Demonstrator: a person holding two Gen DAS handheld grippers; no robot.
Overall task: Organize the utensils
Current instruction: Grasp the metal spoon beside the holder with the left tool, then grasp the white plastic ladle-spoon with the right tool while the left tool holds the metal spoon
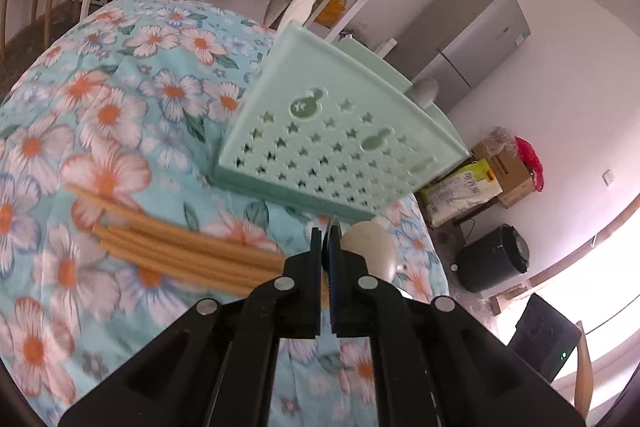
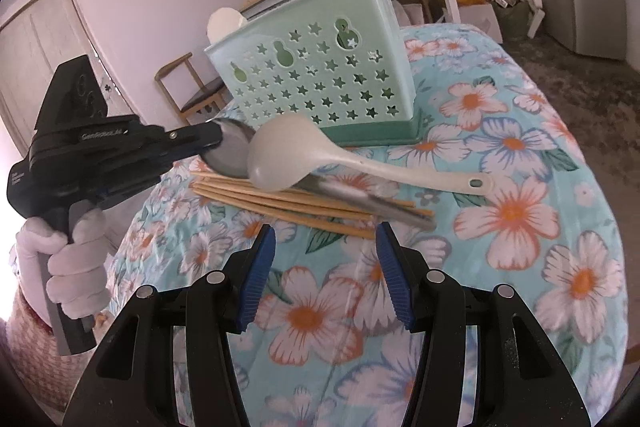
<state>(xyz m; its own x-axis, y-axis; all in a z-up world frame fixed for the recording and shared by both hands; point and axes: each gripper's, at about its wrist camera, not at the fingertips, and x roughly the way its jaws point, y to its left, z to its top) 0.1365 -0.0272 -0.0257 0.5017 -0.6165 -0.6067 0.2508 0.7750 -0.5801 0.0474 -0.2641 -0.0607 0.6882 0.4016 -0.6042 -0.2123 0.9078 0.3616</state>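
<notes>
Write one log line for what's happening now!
left tool: shut on metal spoon | right tool: open, empty | holder: upright

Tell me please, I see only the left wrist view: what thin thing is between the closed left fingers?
Observer: A shiny metal spoon. The left gripper pinches the rim of its bowl.
Operator: Where does its handle go?
Observer: It passes behind the bowl of the beige plastic ladle and reaches across the pale wooden chopsticks. It is blurred, so I cannot tell whether it touches them.
Operator: Is the right gripper busy?
Observer: No. The right gripper is open, with nothing between its pads, above the floral tablecloth.
</notes>
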